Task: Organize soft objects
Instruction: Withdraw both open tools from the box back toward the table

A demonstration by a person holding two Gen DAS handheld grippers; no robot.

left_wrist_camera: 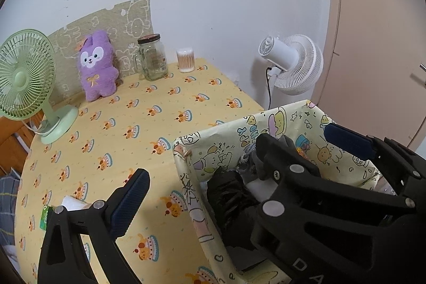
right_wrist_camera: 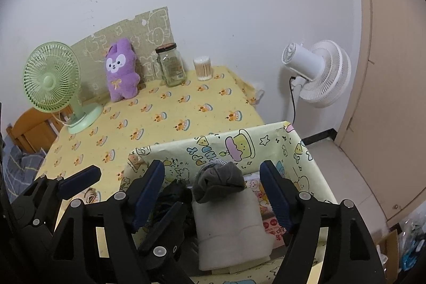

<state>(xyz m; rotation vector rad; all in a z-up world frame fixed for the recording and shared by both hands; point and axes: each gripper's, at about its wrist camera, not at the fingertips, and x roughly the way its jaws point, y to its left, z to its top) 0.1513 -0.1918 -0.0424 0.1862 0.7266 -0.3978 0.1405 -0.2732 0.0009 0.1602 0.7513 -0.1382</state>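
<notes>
Both tools hang over the box (right_wrist_camera: pixel 306 151) at the bench's (right_wrist_camera: pixel 165 124) near right. The right tool (right_wrist_camera: pixel 213 193) gapes, holding nothing, above a white towel (right_wrist_camera: pixel 229 228) and grey cloth (right_wrist_camera: pixel 218 181). The left tool (left_wrist_camera: pixel 229 164) stands wide, empty. Wall print reads "PPY", rest unreadable.

Right tool (right_wrist_camera: pixel 213 193) jaws spread wide, nothing gripped, left tool (left_wrist_camera: pixel 237 167) jaws apart, both angled downward

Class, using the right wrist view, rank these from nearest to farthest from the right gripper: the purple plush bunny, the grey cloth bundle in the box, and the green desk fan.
1. grey cloth bundle: in the patterned box, right between the open right gripper fingers.
2. green desk fan: far left, on the table edge.
3. purple plush bunny: at the back, against the wall.
</notes>
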